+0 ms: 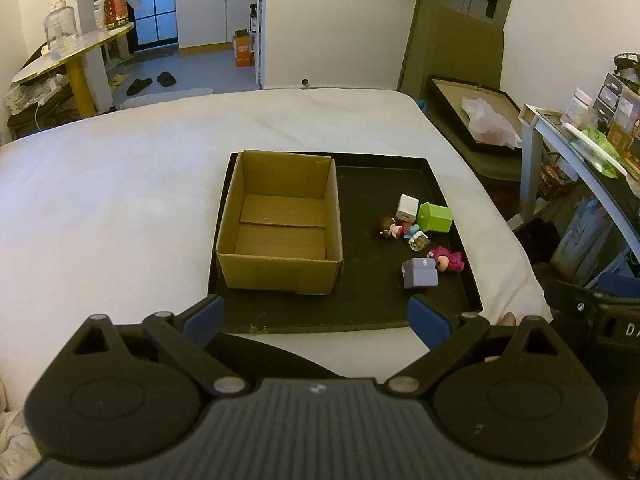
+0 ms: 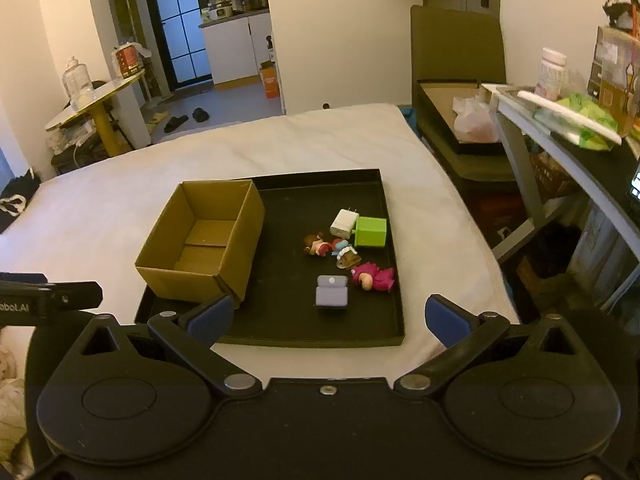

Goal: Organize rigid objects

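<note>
Both tongs, left (image 1: 316, 322) and right (image 2: 328, 318), spread empty; side housing (image 2: 24, 306) reads "obot.AI" (partly cut).

One cardboard box (image 2: 200, 248), one black tray (image 2: 280, 336), six small toys (image 2: 332, 291)

Black left gripper (image 1: 316, 322), blue-padded fingers (image 1: 202, 318), silver screws, matching right gripper (image 2: 329, 318)

- A tray (image 1: 360, 322) lies on a bed (image 1: 120, 200).
- A cardboard box (image 1: 280, 264) stands in the tray's left half.
- The small things lie in its right half: a charger (image 1: 407, 207) and a cube (image 1: 435, 218) far, two figures (image 1: 394, 229) in the middle, a doll (image 1: 448, 261) and a small box (image 1: 419, 274) near.
</note>
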A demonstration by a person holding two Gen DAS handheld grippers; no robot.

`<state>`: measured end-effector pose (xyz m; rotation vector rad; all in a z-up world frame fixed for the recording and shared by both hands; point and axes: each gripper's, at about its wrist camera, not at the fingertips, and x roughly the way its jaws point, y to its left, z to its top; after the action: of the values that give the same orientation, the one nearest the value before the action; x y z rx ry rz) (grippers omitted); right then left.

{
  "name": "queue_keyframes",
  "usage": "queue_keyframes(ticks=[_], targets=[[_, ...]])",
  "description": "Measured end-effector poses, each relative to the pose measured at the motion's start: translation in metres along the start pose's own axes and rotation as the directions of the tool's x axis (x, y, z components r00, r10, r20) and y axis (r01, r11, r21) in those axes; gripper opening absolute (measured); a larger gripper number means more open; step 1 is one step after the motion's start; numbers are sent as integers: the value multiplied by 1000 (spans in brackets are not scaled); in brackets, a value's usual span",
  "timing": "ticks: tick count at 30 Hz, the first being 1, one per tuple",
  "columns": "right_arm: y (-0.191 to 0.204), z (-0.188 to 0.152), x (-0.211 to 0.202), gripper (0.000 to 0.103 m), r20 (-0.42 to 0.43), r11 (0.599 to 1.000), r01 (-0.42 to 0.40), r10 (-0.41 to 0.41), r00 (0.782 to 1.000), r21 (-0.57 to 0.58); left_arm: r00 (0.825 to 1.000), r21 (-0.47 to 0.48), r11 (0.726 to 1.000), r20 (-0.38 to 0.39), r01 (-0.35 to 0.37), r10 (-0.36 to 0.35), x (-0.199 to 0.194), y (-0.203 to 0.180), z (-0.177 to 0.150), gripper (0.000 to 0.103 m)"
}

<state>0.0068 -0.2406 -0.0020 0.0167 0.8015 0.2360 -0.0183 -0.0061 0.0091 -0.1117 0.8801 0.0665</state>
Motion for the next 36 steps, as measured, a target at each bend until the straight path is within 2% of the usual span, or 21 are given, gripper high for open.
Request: queue_keyframes(ticks=[36], targets=[[1, 0, 0, 103, -3, 1000, 5, -5, 1000, 7, 1000, 10, 1000, -1, 16, -16, -4, -4, 1, 98]])
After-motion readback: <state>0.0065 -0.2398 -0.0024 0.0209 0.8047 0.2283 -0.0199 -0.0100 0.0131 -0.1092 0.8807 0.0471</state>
